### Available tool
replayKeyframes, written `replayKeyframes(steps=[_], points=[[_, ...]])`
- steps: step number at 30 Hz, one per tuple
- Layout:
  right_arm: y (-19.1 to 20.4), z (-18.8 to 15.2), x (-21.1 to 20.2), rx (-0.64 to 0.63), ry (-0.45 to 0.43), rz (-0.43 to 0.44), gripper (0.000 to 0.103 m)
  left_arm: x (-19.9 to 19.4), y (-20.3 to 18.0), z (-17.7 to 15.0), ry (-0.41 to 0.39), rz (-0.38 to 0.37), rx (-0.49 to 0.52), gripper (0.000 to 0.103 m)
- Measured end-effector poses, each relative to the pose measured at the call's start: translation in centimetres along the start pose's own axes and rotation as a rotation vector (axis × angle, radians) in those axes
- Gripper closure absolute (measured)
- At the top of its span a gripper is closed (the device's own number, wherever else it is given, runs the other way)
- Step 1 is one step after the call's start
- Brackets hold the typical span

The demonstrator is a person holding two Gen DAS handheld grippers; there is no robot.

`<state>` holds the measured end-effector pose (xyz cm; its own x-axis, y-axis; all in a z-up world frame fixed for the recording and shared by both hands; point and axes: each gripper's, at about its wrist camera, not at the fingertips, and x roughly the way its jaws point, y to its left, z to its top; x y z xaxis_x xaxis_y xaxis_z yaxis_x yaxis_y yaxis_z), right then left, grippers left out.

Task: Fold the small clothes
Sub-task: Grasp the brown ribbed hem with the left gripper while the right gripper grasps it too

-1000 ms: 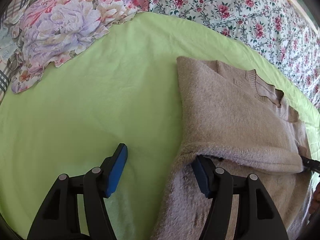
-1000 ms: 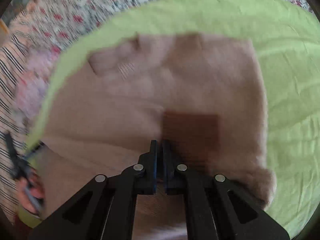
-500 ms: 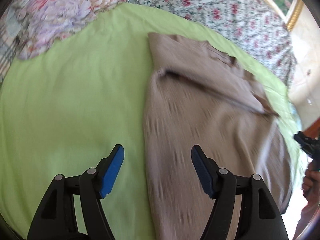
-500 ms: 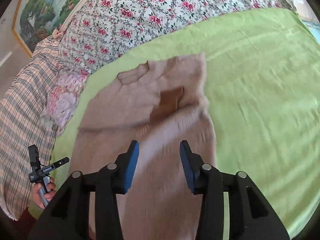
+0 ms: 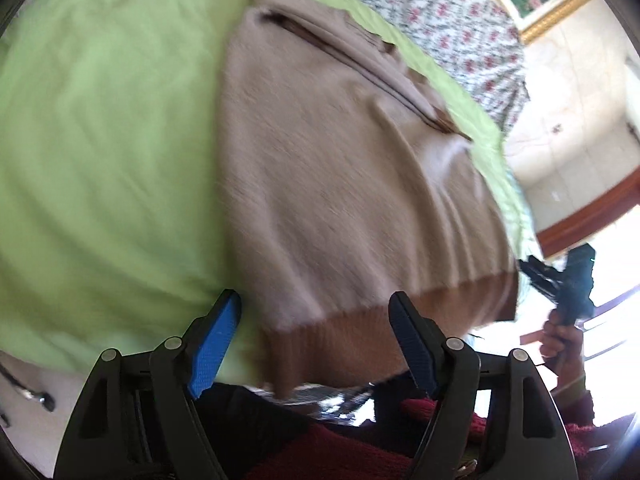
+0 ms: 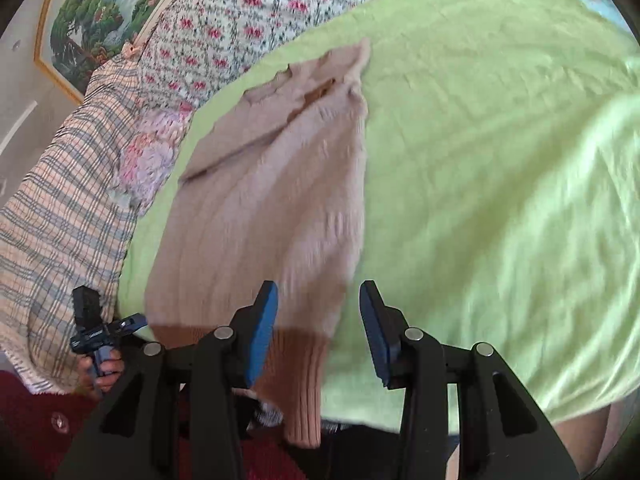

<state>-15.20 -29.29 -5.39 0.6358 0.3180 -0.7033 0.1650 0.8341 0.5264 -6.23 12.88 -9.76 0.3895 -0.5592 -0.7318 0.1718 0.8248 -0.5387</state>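
Observation:
A beige knit sweater point(image 5: 340, 184) lies lengthwise on a lime-green sheet point(image 5: 100, 140), its sides folded in over the body. Its darker ribbed hem point(image 6: 304, 372) hangs over the bed's near edge, and the neckline point(image 6: 280, 80) is at the far end. My left gripper point(image 5: 314, 300) hovers above the hem's left corner. Its jaws are opening and the pads press on nothing. My right gripper point(image 6: 318, 288) stands open over the hem's right corner, holding nothing. Each view shows the other gripper off to the side in a hand point(image 6: 100, 368).
A floral bedspread point(image 6: 240, 20) and a plaid blanket point(image 6: 52, 220) cover the bed beyond the sheet. A framed painting point(image 6: 100, 8) hangs behind. The person's dark red garment point(image 5: 340, 452) fills the near edge. Bare green sheet point(image 6: 500, 160) spreads to the sweater's right.
Both grippers drew back from the sweater's upper part to its hem at the near edge. The right gripper opened and let go of the knit. The left jaws spread wider.

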Motion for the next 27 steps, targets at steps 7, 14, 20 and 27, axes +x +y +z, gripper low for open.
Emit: replayKeyframes(steps=[7, 14, 20, 27], points=[[0.6, -1.0, 2.8, -0.025, 0.057, 0.142, 0.059, 0.7, -0.3, 0.3, 0.001, -0.096, 0.044, 0.028], [0.4, -1.7, 3.0, 0.008, 0.032, 0.165, 0.093, 0.7, 0.1, 0.9, 0.022, -0.093, 0.088, 0.096], [0.3, -3.9, -1.0, -0.061, 0.039, 0.185, 0.095, -3.5, -0.3, 0.8, -0.076, -0.113, 0.153, 0.097], [-0.5, -3.9, 1.4, -0.033, 0.094, 0.176, 0.091, -0.5, 1.1, 0.9, 0.016, -0.085, 0.135, 0.094]])
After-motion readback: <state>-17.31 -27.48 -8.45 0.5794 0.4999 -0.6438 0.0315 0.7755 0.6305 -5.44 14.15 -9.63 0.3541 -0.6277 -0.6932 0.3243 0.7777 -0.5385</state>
